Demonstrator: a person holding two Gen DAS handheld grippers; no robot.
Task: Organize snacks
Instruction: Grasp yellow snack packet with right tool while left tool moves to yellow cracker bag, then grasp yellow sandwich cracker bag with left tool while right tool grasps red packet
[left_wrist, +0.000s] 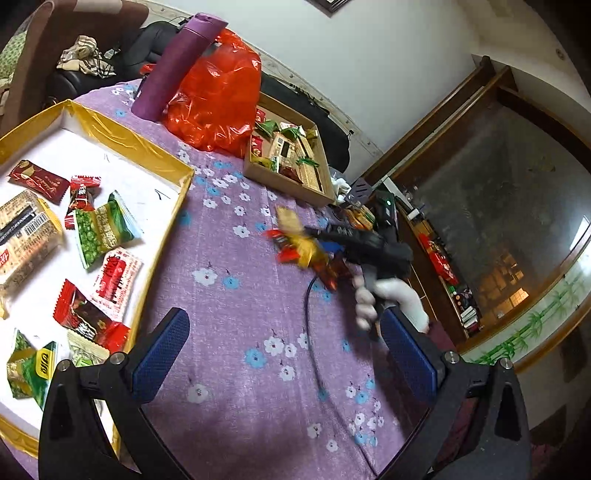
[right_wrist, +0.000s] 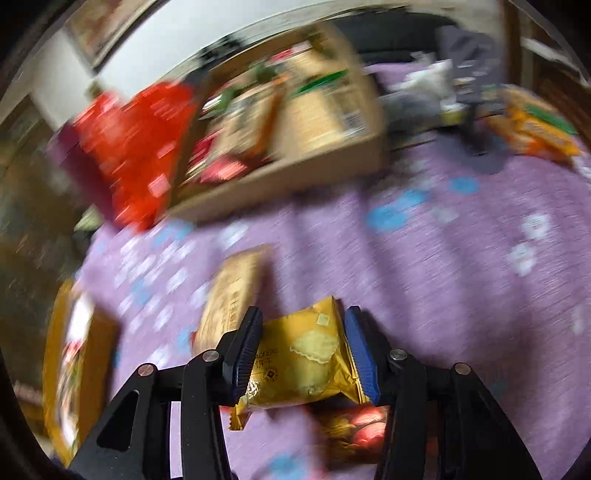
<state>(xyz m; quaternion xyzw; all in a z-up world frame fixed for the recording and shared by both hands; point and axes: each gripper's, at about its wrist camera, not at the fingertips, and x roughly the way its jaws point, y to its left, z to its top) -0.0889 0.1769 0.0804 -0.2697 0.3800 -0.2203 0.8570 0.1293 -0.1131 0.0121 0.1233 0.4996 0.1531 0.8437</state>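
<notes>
My right gripper (right_wrist: 303, 350) is shut on a yellow cracker packet (right_wrist: 303, 358) above the purple flowered tablecloth (right_wrist: 424, 258); the view is blurred by motion. In the left wrist view the right gripper (left_wrist: 295, 243) shows mid-table, blurred, with the yellow packet (left_wrist: 308, 251) and red wrappers beside it. A tan packet (right_wrist: 232, 295) lies to its left, a red-gold one (right_wrist: 354, 428) beneath. My left gripper (left_wrist: 288, 354) is open and empty above the cloth, beside the gold-rimmed white tray (left_wrist: 122, 136) that holds several snack packets (left_wrist: 99, 232).
A cardboard box (left_wrist: 291, 188) with several snacks stands at the far side, also in the right wrist view (right_wrist: 295, 181). A red plastic bag (left_wrist: 218, 99) and a purple bottle (left_wrist: 177, 62) stand behind the tray. A black cable (left_wrist: 314, 354) runs across the cloth.
</notes>
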